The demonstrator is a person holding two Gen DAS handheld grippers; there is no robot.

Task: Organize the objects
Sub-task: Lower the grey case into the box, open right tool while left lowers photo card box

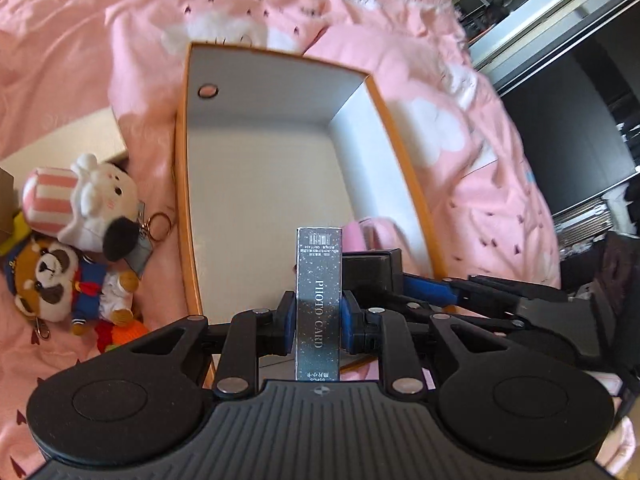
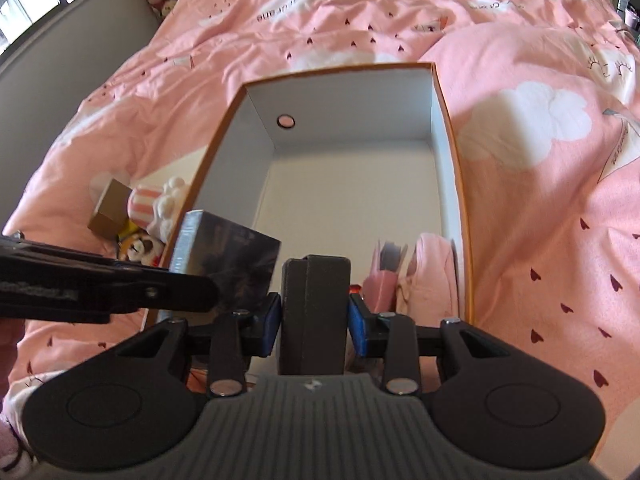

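Note:
An open orange box (image 1: 182,184) with a white inside lies on the pink bed; it also shows in the right wrist view (image 2: 458,184). My left gripper (image 1: 319,320) is shut on a glittery dark box marked PHOTO CARD (image 1: 319,280), held upright over the box's near end; it also shows in the right wrist view (image 2: 230,256). My right gripper (image 2: 313,322) is shut on a plain black box (image 2: 314,312), beside the left one; that box shows in the left wrist view (image 1: 372,272). Pink items (image 2: 430,268) lie in the box's near right corner.
Two plush toys, a white one (image 1: 94,204) and a brown one in blue (image 1: 60,280), lie left of the orange box with a keyring (image 1: 160,226). A tan carton (image 2: 110,210) sits beyond them. Dark furniture (image 1: 580,128) stands right of the bed.

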